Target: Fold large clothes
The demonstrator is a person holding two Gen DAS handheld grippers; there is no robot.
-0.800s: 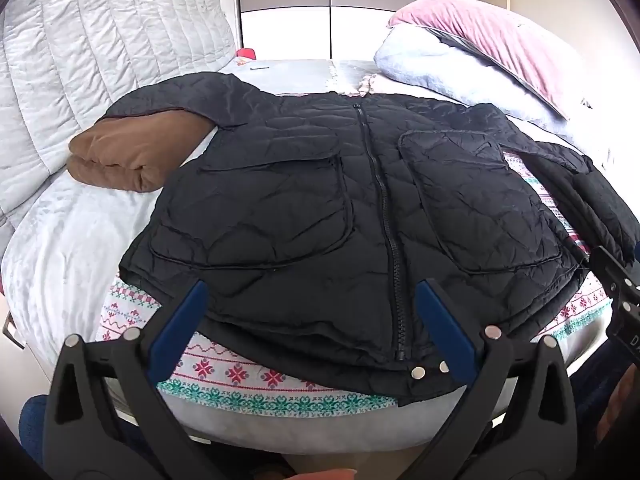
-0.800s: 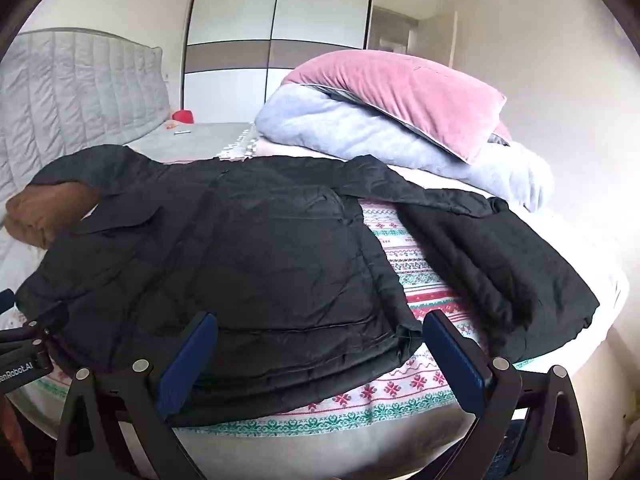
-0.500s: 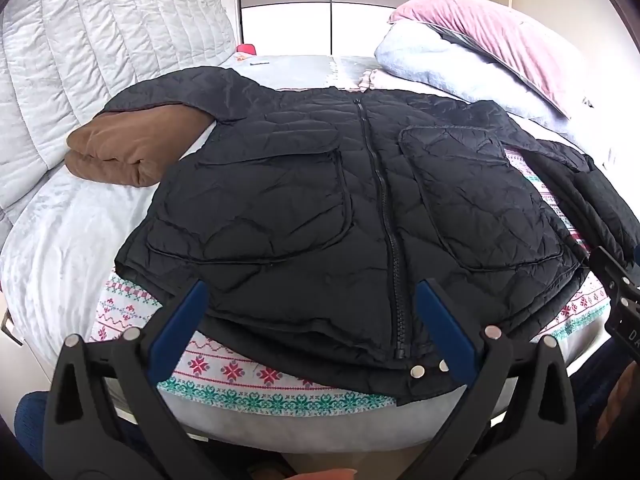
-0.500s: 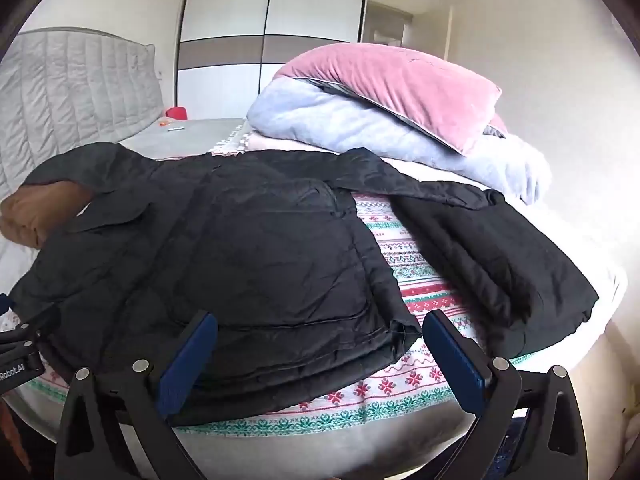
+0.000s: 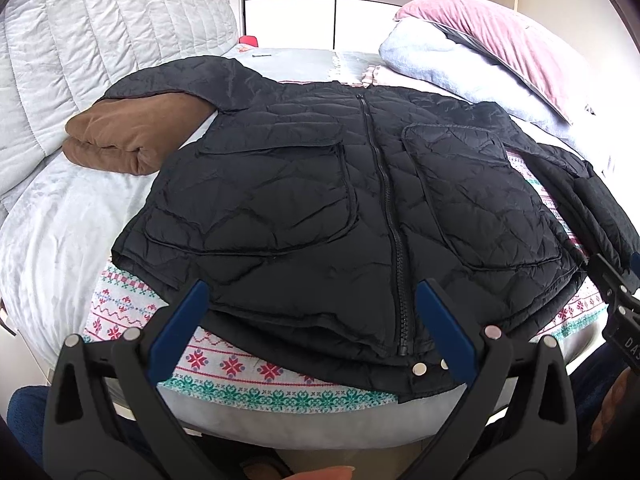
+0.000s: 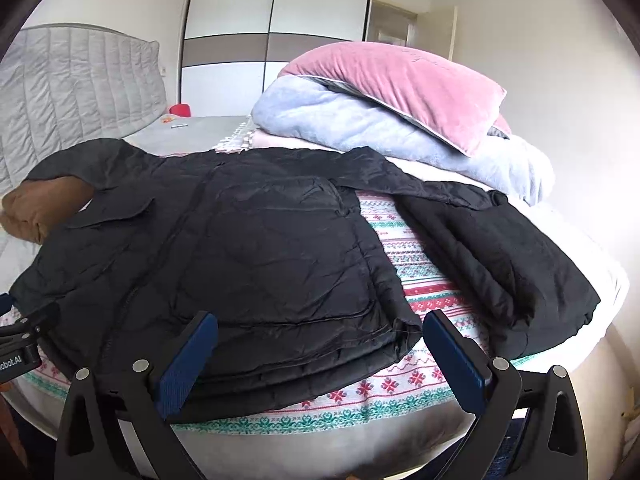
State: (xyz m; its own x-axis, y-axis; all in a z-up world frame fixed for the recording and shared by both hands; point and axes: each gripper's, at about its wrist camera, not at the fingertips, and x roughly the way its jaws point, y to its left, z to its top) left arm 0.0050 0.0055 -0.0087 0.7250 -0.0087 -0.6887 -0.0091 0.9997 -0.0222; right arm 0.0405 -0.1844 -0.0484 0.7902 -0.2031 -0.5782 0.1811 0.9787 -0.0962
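**Both claws wide open at the jacket hem, nothing held**

Left claw (image 5: 310, 320): jaws stood fully apart, blue pads bare, nothing between them. It hovered tilted down above the near hem of the jacket (image 5: 340, 208), with the zip's lower end roughly between the fingers. No contact with fabric visible.

Right claw (image 6: 320, 356): jaws likewise spread to full width, empty. It hung over the jacket's right hem corner, not touching.

Jacket: black, quilted, zipped shut, lying front-up and flat on a patterned blanket (image 5: 224, 368) across the bed (image 5: 56, 216). Hem faced the claws; collar lay at the far side. Two large patch pockets showed, one on each side of the zip. Left sleeve ran from the jacket's far left onto a folded brown cloth (image 5: 128, 136) beside the jacket. Right sleeve (image 6: 492, 256) lay spread to the jacket's right, on the blanket, apart from the body below the shoulder.

Beyond the jacket's right shoulder: a pale blue quilt (image 6: 360, 124) with a pink pillow (image 6: 404, 84) resting on it.
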